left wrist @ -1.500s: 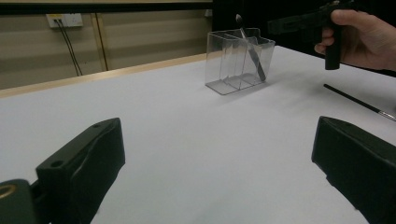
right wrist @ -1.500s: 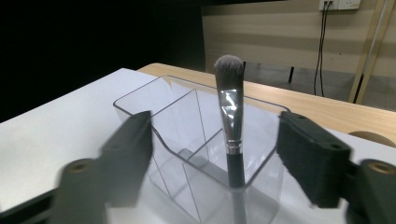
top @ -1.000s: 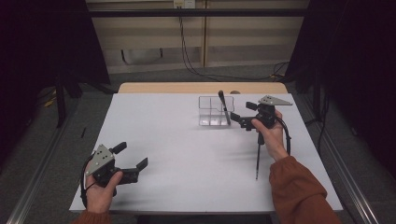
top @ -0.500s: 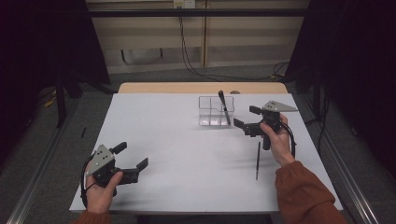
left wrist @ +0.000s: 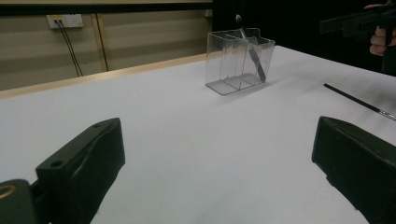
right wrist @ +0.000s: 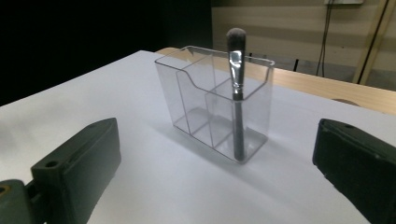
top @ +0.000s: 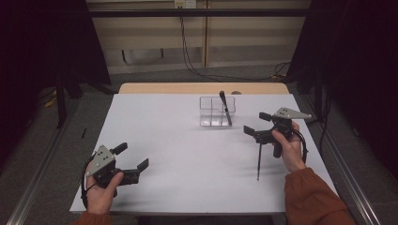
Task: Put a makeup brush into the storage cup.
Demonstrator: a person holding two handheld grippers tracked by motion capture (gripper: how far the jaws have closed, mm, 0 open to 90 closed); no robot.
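High view: right gripper (top: 257,127), jaws wide and empty, has pulled back from clear organizer (top: 215,111); first brush (top: 225,108) now stands inside; second brush (top: 259,161) lies just beneath it, next.

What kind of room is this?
Probably a lab or test room: a bare white table with dark curtains at the sides, cables hanging down the back wall, and a person holding a tool in each hand.

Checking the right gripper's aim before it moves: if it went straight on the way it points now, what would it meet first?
Probably the clear organizer holding the makeup brush, centred between the right gripper's open jaws; bare table lies before it.
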